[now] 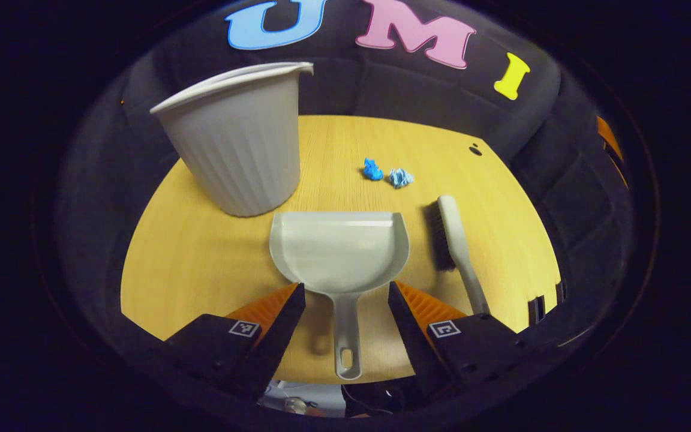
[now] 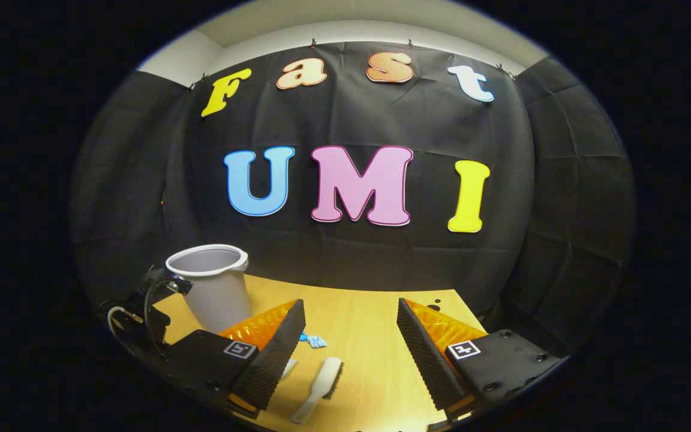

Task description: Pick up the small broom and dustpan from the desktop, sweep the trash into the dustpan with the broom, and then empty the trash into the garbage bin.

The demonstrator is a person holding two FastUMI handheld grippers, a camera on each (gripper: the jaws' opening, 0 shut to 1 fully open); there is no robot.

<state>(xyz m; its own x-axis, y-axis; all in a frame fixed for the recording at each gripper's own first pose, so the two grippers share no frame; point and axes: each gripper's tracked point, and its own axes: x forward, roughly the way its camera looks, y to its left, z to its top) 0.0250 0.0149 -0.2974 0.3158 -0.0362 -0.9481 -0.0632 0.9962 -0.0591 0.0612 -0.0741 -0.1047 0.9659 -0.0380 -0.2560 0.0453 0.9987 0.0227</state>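
Grey dustpan (image 1: 339,252) handle between gaping left claw (image 1: 346,300), right claw (image 2: 350,336) wide, empty, hiding trash (image 2: 314,341).

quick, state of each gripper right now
left gripper: open, holding nothing, fingers either side of the dustpan handle, not touching it.
right gripper: open, holding nothing, above the desk with the broom below it.

Table (image 1: 201,258): light wood-grain top, small dark mark (image 1: 475,150) near far right corner. Black cloth (image 2: 351,258) behind; pale wall (image 2: 345,27) above.
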